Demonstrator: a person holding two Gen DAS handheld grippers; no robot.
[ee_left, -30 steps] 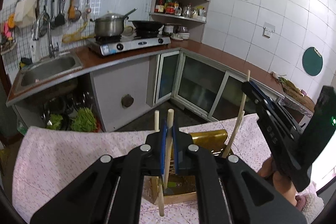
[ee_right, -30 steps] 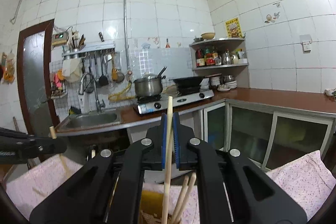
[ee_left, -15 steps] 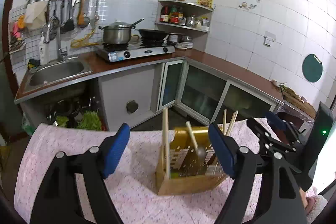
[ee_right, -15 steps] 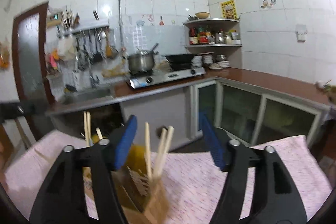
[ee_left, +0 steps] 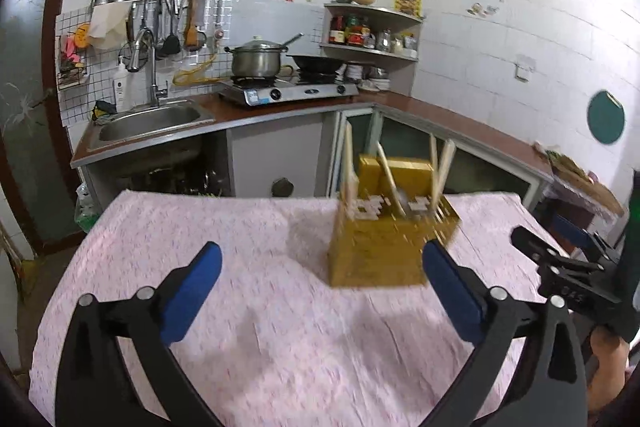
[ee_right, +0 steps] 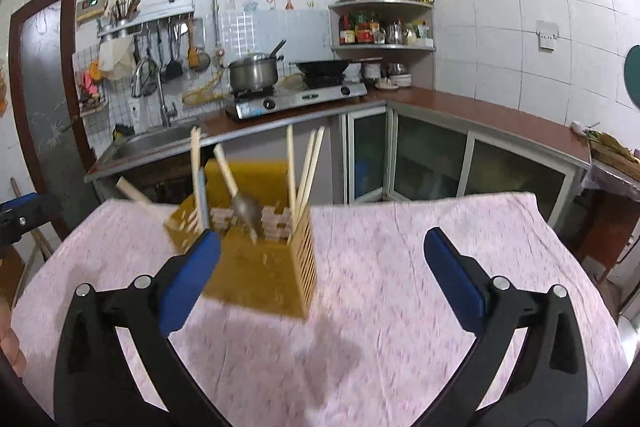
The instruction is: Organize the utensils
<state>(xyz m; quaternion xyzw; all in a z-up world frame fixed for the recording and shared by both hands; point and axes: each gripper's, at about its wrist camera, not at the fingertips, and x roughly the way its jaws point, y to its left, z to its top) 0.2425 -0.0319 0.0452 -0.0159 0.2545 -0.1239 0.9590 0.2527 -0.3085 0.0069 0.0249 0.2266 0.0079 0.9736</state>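
Wooden utensil holder (ee_left: 380, 247) with chopsticks (ee_right: 306, 167) stands mid-table on pink cloth (ee_left: 260, 327); left gripper (ee_left: 320, 291) and right gripper (ee_right: 320, 277) jaws just opened wide, empty, so a careless swing could tip it.

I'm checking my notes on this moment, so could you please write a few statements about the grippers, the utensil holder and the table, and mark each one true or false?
1. The left gripper is clamped on a chopstick. False: its jaws have just been opening and stand wide apart with nothing between them.
2. The right gripper is open and empty. True.
3. The wooden utensil holder stands on the pink floral tablecloth. True.
4. The holder is empty. False: chopsticks and a metal spoon stand in it.
5. A steel pot sits on the stove. True.
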